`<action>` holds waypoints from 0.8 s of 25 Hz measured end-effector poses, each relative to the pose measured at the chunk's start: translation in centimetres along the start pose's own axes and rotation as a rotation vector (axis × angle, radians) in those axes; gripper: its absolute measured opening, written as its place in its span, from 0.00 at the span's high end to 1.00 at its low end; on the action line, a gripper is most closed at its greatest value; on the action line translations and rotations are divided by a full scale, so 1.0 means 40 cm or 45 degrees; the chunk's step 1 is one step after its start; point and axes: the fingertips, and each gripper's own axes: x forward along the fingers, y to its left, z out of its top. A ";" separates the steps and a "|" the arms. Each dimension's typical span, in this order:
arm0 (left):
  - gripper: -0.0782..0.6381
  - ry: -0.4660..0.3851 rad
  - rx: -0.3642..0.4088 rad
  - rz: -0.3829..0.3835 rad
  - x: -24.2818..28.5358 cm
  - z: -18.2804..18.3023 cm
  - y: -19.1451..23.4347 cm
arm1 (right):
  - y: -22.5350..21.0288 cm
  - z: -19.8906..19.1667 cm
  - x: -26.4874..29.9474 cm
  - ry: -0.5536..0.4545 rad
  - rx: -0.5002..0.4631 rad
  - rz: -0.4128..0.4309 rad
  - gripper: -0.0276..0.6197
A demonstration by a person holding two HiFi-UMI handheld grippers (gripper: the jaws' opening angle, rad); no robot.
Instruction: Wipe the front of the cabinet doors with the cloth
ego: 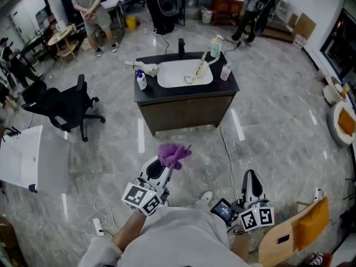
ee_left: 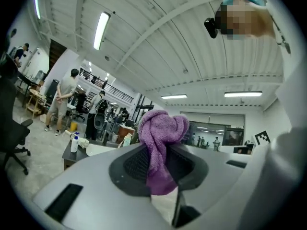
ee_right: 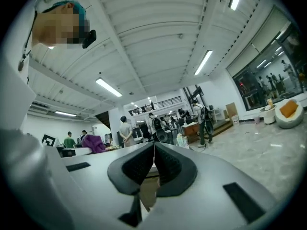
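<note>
A dark cabinet (ego: pixel 186 111) with two brown front doors stands on the floor ahead of me, a white sink (ego: pixel 184 73) set in its black top. My left gripper (ego: pixel 168 163) is shut on a bunched purple cloth (ego: pixel 174 154), held up well short of the doors. In the left gripper view the cloth (ee_left: pixel 160 143) sticks up between the closed jaws. My right gripper (ego: pixel 252 178) hangs low at the right, shut with nothing in it; its jaws (ee_right: pixel 154 164) meet in the right gripper view. The cabinet top shows far off (ee_left: pixel 79 152).
A black office chair (ego: pixel 62 106) stands left of the cabinet, a white table (ego: pixel 28 157) further left. Bottles (ego: pixel 141 80) and a faucet (ego: pixel 181 47) sit on the cabinet top. A cable (ego: pixel 226 149) runs on the floor. An orange chair (ego: pixel 300 230) is at my right. People stand behind.
</note>
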 end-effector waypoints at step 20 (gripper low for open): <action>0.78 0.007 -0.011 0.283 0.378 -0.097 0.002 | -0.357 0.012 0.361 0.195 -0.001 0.251 0.91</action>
